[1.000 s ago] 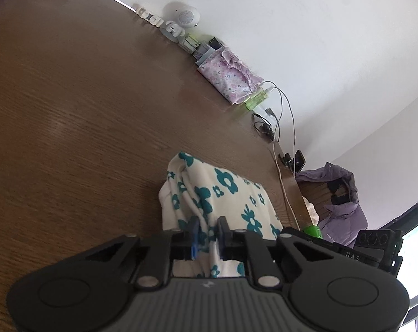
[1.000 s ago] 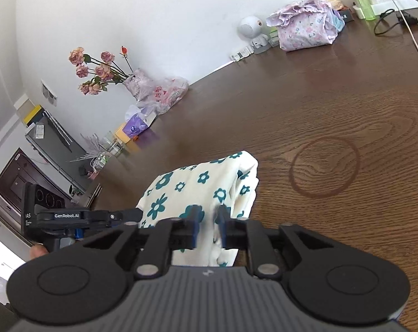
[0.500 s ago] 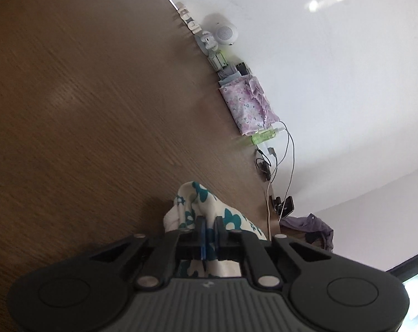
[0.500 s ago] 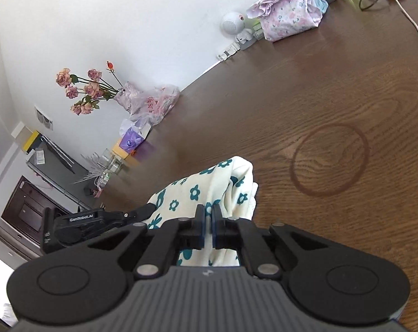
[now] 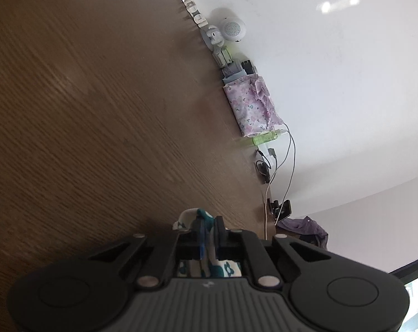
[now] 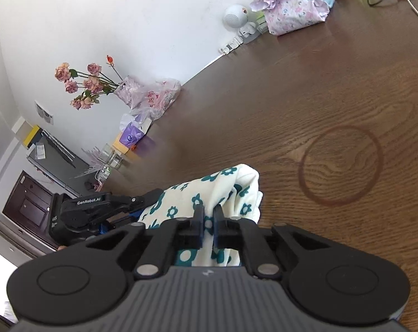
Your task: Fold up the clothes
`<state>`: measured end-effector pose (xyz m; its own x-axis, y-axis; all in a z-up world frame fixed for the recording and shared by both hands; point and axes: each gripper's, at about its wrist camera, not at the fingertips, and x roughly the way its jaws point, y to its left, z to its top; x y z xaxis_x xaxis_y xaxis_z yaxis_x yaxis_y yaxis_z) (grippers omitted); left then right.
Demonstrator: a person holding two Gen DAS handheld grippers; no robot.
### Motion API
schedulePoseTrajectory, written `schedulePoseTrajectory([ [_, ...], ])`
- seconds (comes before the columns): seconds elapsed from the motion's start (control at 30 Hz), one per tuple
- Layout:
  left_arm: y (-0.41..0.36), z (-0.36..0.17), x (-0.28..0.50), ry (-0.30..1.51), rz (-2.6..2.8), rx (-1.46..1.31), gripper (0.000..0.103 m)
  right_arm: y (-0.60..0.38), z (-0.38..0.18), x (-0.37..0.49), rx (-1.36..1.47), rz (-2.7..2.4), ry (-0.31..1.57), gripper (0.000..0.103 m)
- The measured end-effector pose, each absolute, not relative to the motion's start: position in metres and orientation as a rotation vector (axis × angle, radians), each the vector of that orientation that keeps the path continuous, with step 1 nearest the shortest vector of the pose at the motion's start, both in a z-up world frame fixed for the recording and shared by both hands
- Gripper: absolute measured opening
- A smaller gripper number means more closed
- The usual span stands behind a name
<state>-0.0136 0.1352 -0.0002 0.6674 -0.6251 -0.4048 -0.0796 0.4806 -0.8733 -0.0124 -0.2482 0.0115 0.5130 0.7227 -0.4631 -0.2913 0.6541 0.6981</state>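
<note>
One view alone shows the flowers (image 6: 83, 85).

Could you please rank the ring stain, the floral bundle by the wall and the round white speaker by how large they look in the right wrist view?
1. Ring stain
2. Floral bundle
3. White speaker
The stain lies nearer the camera, so true sizes remain unsure.

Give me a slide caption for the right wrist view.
Right hand-held gripper shut on floral garment over wooden table, left hand-held gripper alongside.
</note>
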Motion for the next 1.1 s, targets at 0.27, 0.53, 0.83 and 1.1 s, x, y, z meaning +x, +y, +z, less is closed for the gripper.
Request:
schedulePoseTrajectory([
  [0.27, 0.157, 0.014, -0.027, 0.781, -0.324, -0.959, 0.006, -0.243, 0.023, -0.024, 0.525, 0.647, 0.792, 0.009],
  [0.53, 0.127, 0.028, -0.032, 0.839, -0.423, -0.848, 0.003, -0.245, 0.023, -0.025, 0.538, 0.656, 0.794, 0.025],
  [0.83, 0.163, 0.012, -0.051, 0.807, -0.365, -0.928, 0.000, -0.251, 0.018, -0.029, 0.560, 0.620, 0.781, 0.004],
  [1.1, 0.128, 0.025, -0.054, 0.820, -0.518, -0.877, 0.033, -0.249, 0.024, -0.035, 0.554, 0.644, 0.788, 0.022],
])
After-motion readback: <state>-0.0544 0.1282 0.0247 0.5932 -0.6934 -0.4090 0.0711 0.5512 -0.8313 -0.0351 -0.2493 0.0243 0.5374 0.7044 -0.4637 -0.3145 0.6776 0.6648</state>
